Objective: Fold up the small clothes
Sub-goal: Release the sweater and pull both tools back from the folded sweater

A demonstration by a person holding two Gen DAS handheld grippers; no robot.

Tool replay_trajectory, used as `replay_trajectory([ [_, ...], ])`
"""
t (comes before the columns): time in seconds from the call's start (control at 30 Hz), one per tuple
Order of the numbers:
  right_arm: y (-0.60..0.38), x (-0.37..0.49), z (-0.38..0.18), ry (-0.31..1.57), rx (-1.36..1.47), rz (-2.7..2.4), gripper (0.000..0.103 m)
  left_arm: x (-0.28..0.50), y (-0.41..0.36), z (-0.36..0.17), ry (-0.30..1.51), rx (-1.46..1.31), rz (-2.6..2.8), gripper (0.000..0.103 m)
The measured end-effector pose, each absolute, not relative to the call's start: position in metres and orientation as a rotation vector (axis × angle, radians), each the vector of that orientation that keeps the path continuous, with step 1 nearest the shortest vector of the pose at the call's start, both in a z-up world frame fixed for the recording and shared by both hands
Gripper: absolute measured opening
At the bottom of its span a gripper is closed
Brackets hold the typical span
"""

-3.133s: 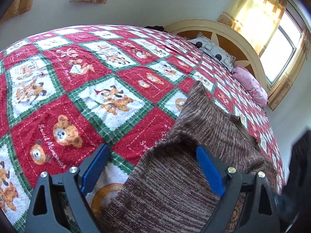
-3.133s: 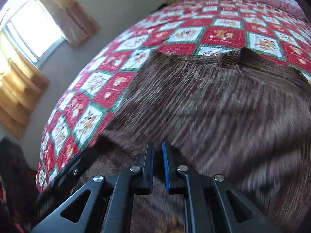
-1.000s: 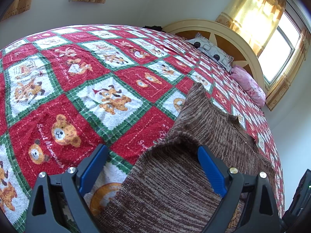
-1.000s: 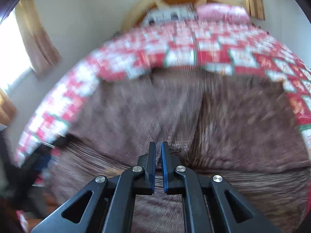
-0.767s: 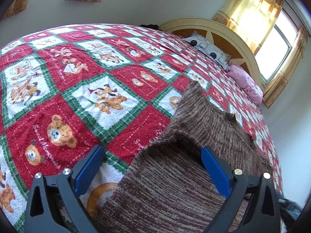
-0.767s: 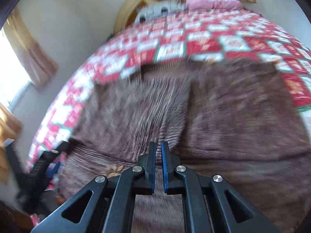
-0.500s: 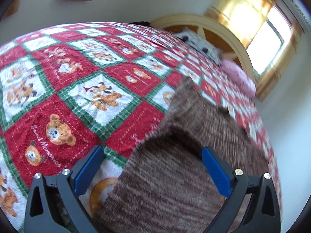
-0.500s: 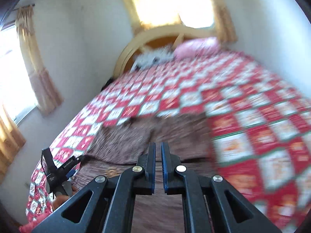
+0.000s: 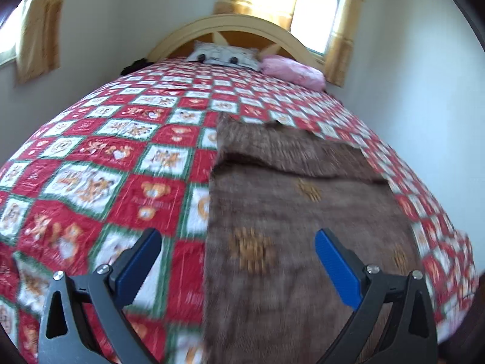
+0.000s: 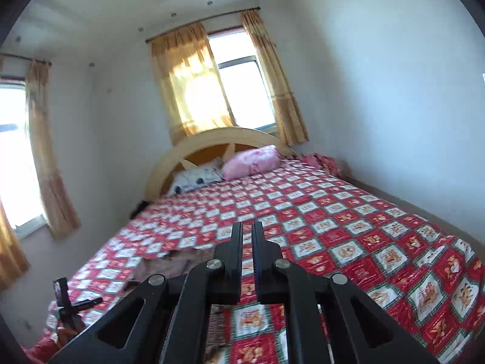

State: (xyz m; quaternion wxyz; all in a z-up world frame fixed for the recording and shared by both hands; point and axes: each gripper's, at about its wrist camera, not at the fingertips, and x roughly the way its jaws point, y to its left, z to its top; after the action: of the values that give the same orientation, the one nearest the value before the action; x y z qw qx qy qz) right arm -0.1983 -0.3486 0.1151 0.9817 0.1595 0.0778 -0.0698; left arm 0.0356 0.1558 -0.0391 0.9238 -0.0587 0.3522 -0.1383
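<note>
Overhead, the left gripper (image 9: 238, 256) is hovering low above the bed, its two blue-padded black fingers (image 9: 336, 268) spread wide apart and holding nothing, pointing toward the headboard. One brown knitted sweater with small orange motifs (image 9: 291, 218) is lying flat on the red, white and green teddy-bear patchwork quilt (image 9: 100, 163), its far part folded over so a crease is running across it; the garment is sitting under and beyond that gripper's right finger, blurred. The right gripper (image 10: 247, 242) is tilting upward and looking across the room, its black fingers nearly together with only a thin gap and nothing between them. Two pillows are resting against the arched cream wooden headboard (image 10: 209, 139): one white with dark spots (image 10: 195, 179), one pink (image 10: 251, 160). Two windows with yellow curtains (image 10: 188, 82) are showing. Lettering on the quilt squares is too blurred to read.
</note>
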Motion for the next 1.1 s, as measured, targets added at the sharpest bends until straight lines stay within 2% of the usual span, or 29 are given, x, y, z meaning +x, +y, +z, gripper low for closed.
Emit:
replay_trajectory([
  [0.03,-0.346,-0.202,0.11,0.17,0.328,-0.109,0.027,0.028,0.157,-0.041,0.742,-0.105,-0.303,0.103],
  [0.07,-0.344,-0.205,0.105,0.179,0.332,-0.086,0.056,0.019,0.159,-0.044,0.769,-0.09,-0.324,0.103],
  [0.1,-0.338,-0.207,0.097,0.185,0.33,-0.08,0.079,0.013,0.16,-0.047,0.786,-0.087,-0.331,0.103],
  [0.13,-0.333,-0.206,0.089,0.19,0.324,-0.079,0.082,0.008,0.163,-0.052,0.801,-0.091,-0.335,0.103],
  [0.33,-0.289,-0.155,0.039,0.374,0.276,0.04,0.082,-0.011,0.174,-0.09,0.945,-0.172,-0.381,0.103],
  [0.53,-0.245,-0.112,-0.008,0.542,0.223,0.107,0.082,-0.019,0.166,-0.102,0.964,-0.204,-0.455,0.102],
  [0.63,-0.231,-0.101,-0.026,0.602,0.193,0.119,0.082,-0.02,0.163,-0.115,1.001,-0.206,-0.48,0.09],
  [0.97,-0.213,-0.085,-0.051,0.674,0.072,0.07,0.082,-0.029,0.147,-0.114,0.954,-0.139,-0.537,0.068],
  [1.1,-0.222,-0.076,-0.064,0.715,0.083,0.041,0.082,-0.025,0.153,-0.115,0.964,-0.191,-0.543,0.07],
])
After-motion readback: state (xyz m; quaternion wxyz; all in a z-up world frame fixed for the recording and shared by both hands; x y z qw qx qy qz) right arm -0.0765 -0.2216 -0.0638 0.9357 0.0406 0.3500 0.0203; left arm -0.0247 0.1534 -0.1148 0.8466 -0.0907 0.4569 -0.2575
